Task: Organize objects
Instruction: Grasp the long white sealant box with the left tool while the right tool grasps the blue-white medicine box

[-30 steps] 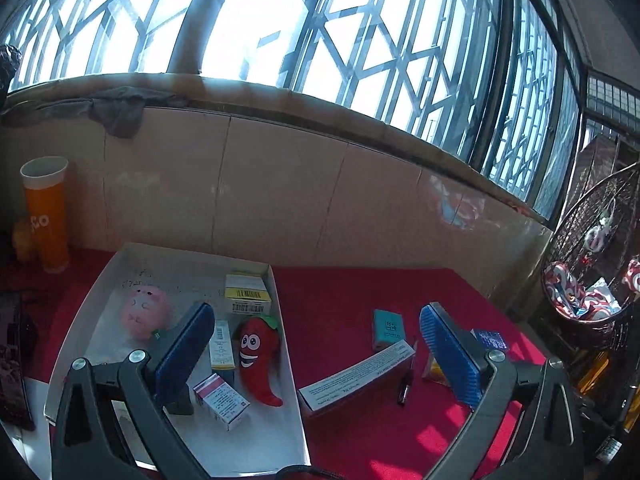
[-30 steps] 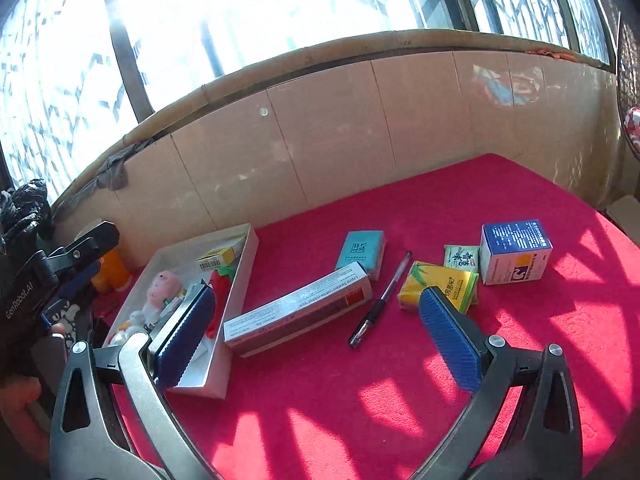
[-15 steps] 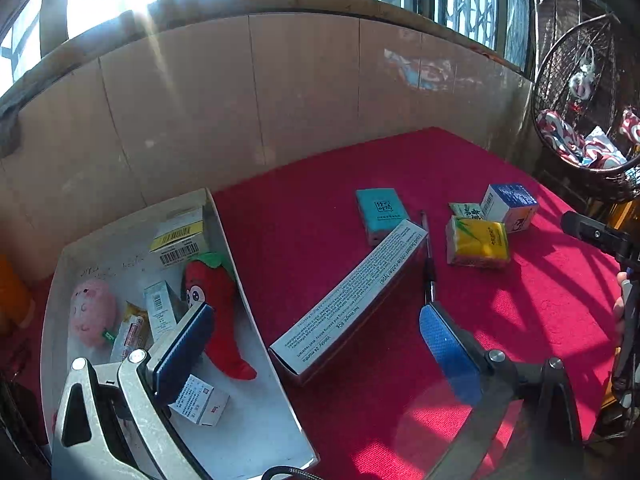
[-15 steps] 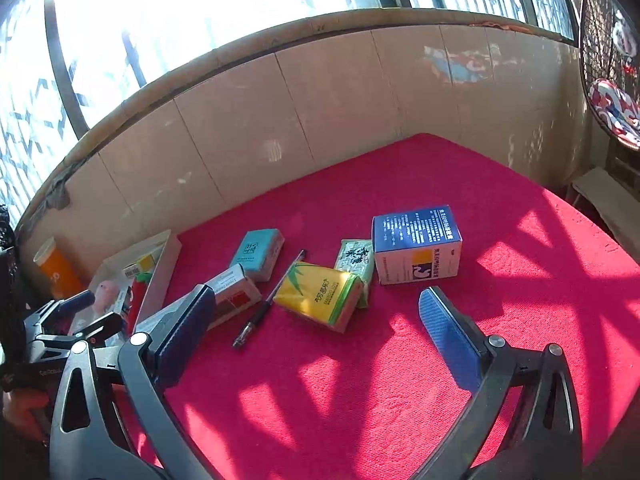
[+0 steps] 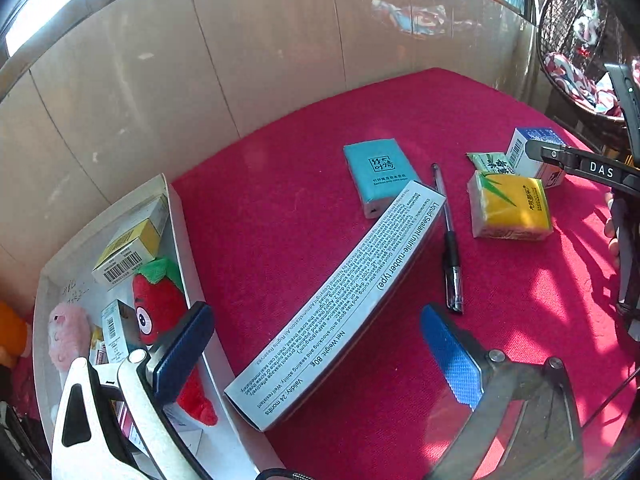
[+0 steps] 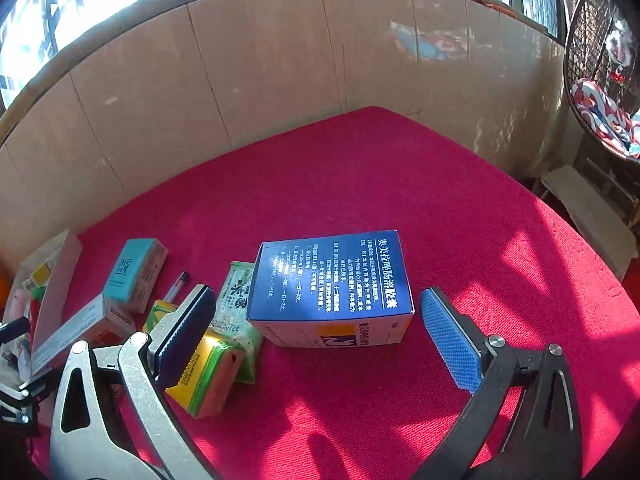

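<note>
L gripper (image 5: 316,354) jaws wide apart, nothing held, over the sealant box (image 5: 340,300), which lies diagonally on the red table (image 5: 280,208) w/ its near end touching the tray (image 5: 188,232) wall. R gripper (image 6: 316,336) also spread, empty, straddling the blue box (image 6: 332,280) near the table's right edge. Pen (image 5: 450,248) just beside the sealant box; teal pack (image 5: 376,172) behind it. Yellow pack (image 6: 204,372) prob. touches the green pack (image 6: 236,300). Chili toy (image 5: 160,304) in tray.
</note>
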`<act>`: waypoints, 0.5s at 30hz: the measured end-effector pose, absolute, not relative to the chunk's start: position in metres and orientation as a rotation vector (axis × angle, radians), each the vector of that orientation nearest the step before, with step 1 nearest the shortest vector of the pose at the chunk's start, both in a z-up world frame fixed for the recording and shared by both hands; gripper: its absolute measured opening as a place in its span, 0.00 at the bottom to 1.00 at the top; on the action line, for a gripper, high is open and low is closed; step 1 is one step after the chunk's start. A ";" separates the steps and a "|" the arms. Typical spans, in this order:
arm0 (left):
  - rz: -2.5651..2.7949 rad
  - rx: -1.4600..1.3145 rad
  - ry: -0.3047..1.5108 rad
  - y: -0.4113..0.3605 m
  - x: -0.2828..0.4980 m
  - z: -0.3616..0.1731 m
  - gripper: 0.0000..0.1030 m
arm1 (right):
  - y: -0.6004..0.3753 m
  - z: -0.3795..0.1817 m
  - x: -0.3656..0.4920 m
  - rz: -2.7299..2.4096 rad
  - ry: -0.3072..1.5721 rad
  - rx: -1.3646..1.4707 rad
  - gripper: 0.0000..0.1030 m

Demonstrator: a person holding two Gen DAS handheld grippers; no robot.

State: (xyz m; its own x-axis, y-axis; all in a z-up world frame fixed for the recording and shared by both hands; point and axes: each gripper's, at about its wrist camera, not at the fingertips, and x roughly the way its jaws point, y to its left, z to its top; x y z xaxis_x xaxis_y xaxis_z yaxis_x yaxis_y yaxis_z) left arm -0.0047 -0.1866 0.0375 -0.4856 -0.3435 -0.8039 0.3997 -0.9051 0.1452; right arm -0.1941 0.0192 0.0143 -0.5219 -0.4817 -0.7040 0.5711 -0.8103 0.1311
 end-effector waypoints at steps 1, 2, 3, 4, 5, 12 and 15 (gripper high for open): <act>-2.379 1.290 0.079 -0.187 -0.008 0.034 1.00 | 0.017 0.010 -0.196 -2.311 0.162 1.035 1.00; -2.373 1.306 0.074 -0.187 -0.011 0.032 1.00 | 0.016 0.008 -0.197 -2.312 0.164 1.048 1.00; -2.363 1.325 0.066 -0.187 -0.015 0.028 1.00 | 0.017 0.005 -0.197 -2.310 0.160 1.060 1.00; -2.355 1.340 0.059 -0.187 -0.017 0.026 1.00 | 0.018 0.003 -0.197 -2.301 0.152 1.066 1.00; -2.348 1.355 0.058 -0.188 -0.019 0.023 1.00 | 0.020 0.002 -0.196 -2.295 0.143 1.064 1.00; -2.380 1.416 0.047 -0.179 -0.014 0.016 0.33 | 0.037 0.006 -0.185 -2.254 0.118 1.010 0.81; -2.428 1.358 0.108 -0.174 -0.003 0.025 0.27 | 0.051 0.012 -0.175 -2.253 0.059 0.994 0.80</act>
